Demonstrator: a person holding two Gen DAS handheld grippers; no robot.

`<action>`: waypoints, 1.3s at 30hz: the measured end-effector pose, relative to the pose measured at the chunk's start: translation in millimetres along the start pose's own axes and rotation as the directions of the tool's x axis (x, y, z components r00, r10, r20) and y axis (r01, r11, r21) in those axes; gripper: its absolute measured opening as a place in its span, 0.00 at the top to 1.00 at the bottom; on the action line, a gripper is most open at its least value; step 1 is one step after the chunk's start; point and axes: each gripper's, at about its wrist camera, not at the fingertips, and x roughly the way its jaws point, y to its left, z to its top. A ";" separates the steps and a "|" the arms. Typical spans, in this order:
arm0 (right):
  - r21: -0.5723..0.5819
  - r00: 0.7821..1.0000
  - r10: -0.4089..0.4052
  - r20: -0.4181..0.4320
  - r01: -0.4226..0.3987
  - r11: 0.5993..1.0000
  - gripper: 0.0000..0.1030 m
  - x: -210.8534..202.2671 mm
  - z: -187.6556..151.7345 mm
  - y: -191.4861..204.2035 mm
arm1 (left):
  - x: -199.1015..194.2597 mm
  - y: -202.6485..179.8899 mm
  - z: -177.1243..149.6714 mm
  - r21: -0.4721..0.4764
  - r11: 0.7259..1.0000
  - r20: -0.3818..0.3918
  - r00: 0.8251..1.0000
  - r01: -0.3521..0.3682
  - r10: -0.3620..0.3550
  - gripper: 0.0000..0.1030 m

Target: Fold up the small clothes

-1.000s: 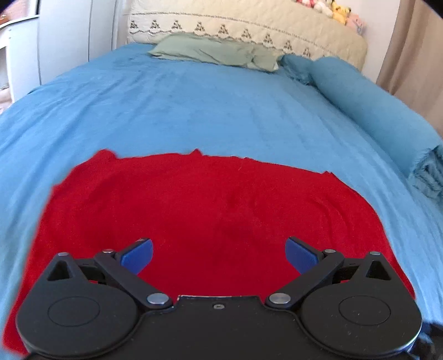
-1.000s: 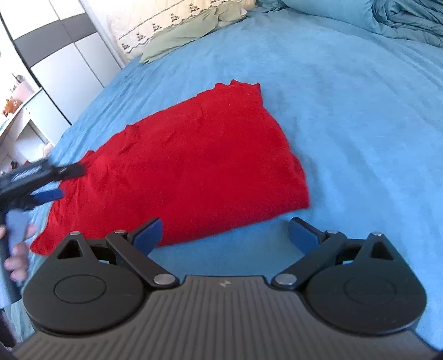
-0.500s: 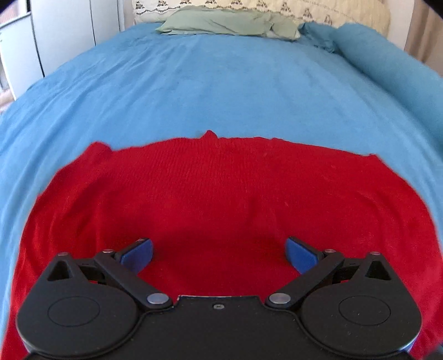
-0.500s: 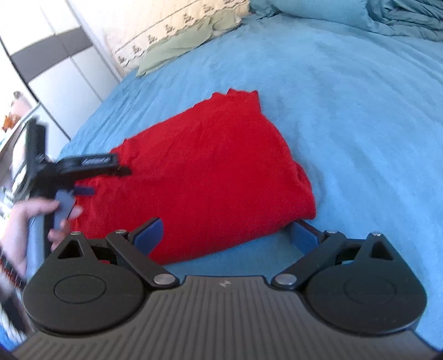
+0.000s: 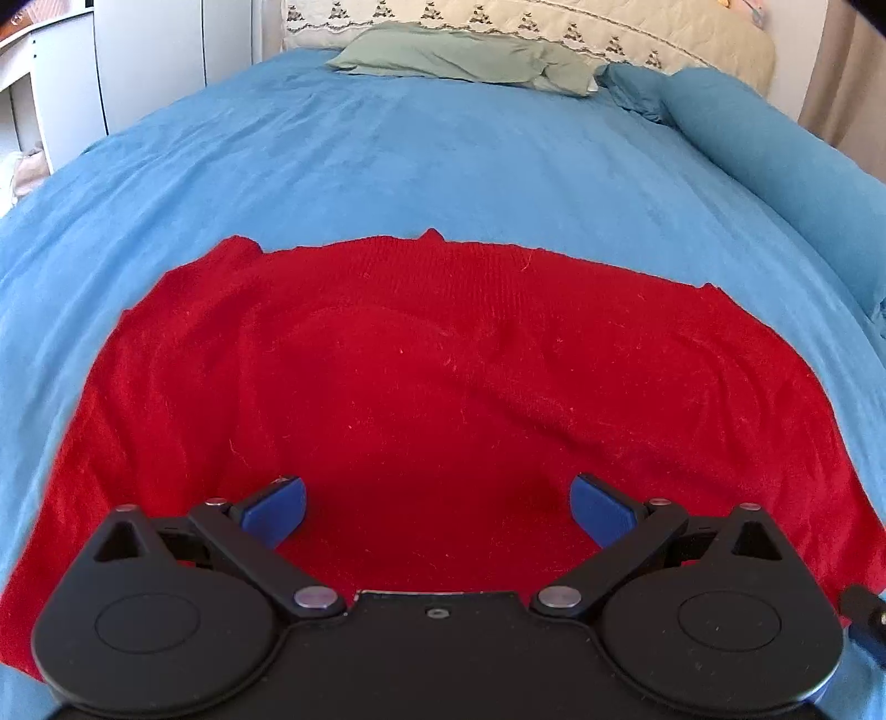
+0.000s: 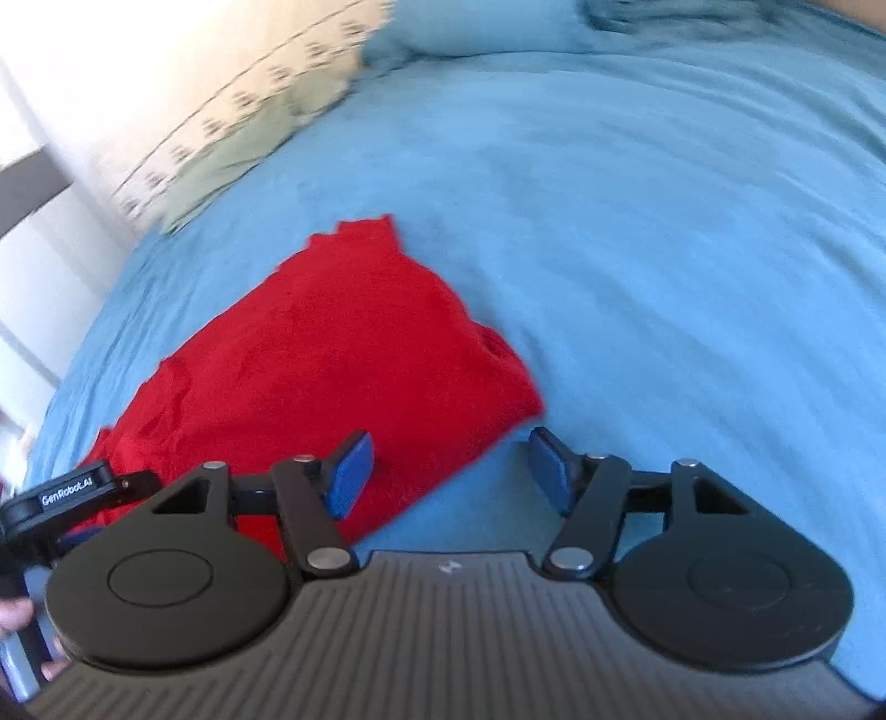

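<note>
A red knit garment lies flat on the blue bedspread. My left gripper hovers low over its near edge, jaws wide open, nothing between the blue pads. In the right wrist view the garment runs off to the left. My right gripper is at its near right corner and its jaws are closing. One pad is over the red cloth, the other over the bedspread; the corner's edge lies between them, not pinched. The left gripper's body shows at the garment's left end.
A green pillow and a cream quilted headboard are at the far end. A rolled blue blanket lies along the right side. White cupboards stand to the left. A hand holds the left gripper's handle.
The left gripper has dipped towards the garment's near edge and stayed open. The right gripper has rolled and its jaws have narrowed around the garment's corner.
</note>
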 end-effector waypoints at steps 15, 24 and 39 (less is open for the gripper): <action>0.033 0.998 0.054 0.037 -0.055 0.998 0.59 27.6 14.3 2.1 | -2.5 3.7 9.3 -0.044 0.999 0.039 0.999 0.008 -0.006 0.00; 0.000 0.992 0.106 0.063 -0.106 0.994 0.75 16.3 20.5 14.6 | 23.1 -3.1 9.3 0.050 0.992 -0.024 0.993 -0.115 0.116 0.00; -0.244 0.917 0.395 0.056 -0.371 0.896 0.76 -19.7 43.0 181.2 | -41.4 93.0 20.6 -0.023 0.998 -0.104 0.992 0.065 -0.067 0.00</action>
